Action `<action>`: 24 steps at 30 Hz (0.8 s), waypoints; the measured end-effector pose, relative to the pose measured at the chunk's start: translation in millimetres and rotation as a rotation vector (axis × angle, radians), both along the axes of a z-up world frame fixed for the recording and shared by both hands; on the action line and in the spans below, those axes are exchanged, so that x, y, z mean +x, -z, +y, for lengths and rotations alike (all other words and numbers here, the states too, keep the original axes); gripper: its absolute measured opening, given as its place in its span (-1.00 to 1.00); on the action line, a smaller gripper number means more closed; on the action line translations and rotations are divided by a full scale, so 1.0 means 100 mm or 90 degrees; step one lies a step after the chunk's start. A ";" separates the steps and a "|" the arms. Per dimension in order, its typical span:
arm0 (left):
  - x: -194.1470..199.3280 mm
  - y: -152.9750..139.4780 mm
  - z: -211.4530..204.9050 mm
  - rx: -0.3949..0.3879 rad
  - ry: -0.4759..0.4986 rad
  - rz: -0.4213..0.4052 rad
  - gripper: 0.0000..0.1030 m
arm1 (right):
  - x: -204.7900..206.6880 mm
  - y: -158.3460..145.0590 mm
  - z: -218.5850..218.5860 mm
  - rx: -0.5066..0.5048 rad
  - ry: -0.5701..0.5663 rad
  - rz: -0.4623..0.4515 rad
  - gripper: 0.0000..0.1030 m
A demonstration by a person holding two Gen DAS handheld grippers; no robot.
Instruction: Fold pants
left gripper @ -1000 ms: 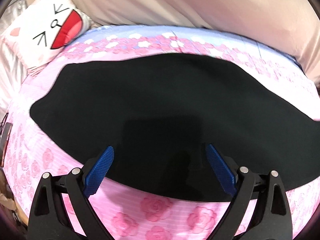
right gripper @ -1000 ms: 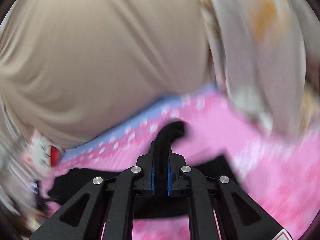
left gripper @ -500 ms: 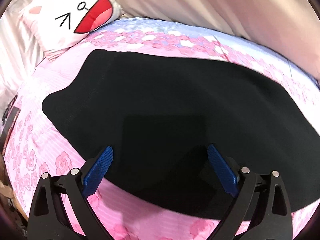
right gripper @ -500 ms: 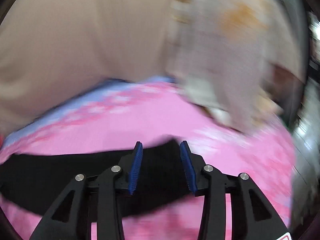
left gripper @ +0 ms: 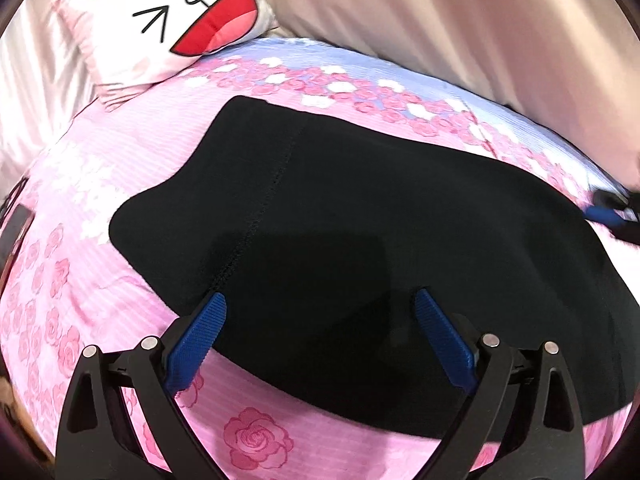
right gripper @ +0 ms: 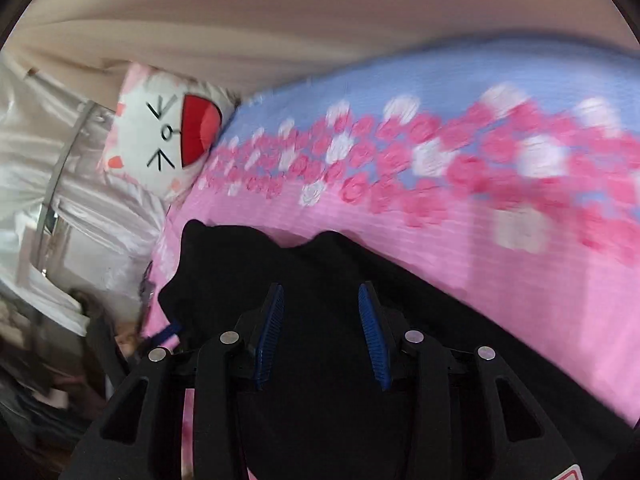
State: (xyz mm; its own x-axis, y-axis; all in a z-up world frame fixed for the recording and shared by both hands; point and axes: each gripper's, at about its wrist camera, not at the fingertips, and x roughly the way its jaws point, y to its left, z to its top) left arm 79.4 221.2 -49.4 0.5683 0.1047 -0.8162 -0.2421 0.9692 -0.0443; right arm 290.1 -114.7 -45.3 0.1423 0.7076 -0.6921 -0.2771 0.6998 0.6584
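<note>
The black pants (left gripper: 360, 220) lie flat and folded lengthwise on the pink rose-print bed cover (left gripper: 100, 168). My left gripper (left gripper: 320, 304) is open and empty, just above the pants' near edge by a vertical seam. My right gripper (right gripper: 322, 296) is open and empty, low over the pants (right gripper: 320, 400), looking along them toward the far end. The right gripper's blue tip also shows at the right edge of the left wrist view (left gripper: 608, 214).
A white cat-face pillow (left gripper: 172, 20) lies at the head of the bed; it also shows in the right wrist view (right gripper: 168, 140). A beige curtain (left gripper: 440, 20) hangs behind the bed. Silvery fabric and clutter (right gripper: 52, 220) are beside the bed.
My right gripper opened and let go of the pants, then swung round low over them. My left gripper shifted left along the pants' near edge, staying open.
</note>
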 end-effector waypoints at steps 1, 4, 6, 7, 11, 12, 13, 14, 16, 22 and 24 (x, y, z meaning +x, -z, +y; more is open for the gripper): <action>-0.01 0.01 -0.01 0.005 0.009 -0.002 0.81 | 0.10 0.08 0.07 -0.005 -0.012 0.034 -0.27; -0.01 0.07 -0.05 0.020 0.026 -0.003 0.84 | 0.16 0.24 0.20 -0.020 -0.035 0.079 -0.37; -0.01 0.10 -0.11 0.042 0.033 -0.008 0.89 | 0.11 0.21 0.35 -0.035 -0.048 0.066 -0.48; 0.00 0.10 -0.12 0.052 0.034 -0.011 0.89 | 0.11 0.20 0.40 -0.040 -0.048 0.058 -0.63; 0.06 0.08 -0.20 0.061 0.044 -0.021 0.89 | 0.25 0.10 0.50 -0.066 -0.046 0.002 -0.64; 0.07 0.09 -0.19 0.059 0.043 -0.020 0.89 | 0.30 0.07 0.48 -0.068 -0.038 -0.008 -0.61; 0.08 0.09 -0.18 0.057 0.043 -0.019 0.89 | 0.32 0.06 0.47 -0.062 -0.036 -0.006 -0.61; 0.07 0.10 -0.17 0.053 0.044 -0.019 0.89 | 0.33 0.06 0.48 -0.065 -0.039 -0.004 -0.61; 0.06 0.09 -0.15 0.050 0.048 -0.020 0.89 | 0.29 0.06 0.52 -0.090 -0.057 -0.011 -0.60; 0.04 0.11 -0.18 0.063 0.045 -0.022 0.90 | 0.09 0.13 0.76 -0.160 -0.105 -0.062 -0.79; 0.04 0.11 -0.18 0.067 0.042 -0.023 0.90 | 0.08 0.06 0.81 -0.188 -0.095 -0.105 -0.84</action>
State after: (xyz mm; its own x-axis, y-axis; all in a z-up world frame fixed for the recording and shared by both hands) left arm 83.8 202.7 -60.6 0.6058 0.1506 -0.7812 -0.1781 0.9827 0.0514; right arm 297.8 -33.4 -50.8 0.1786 0.5021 -0.8462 -0.4760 0.7968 0.3723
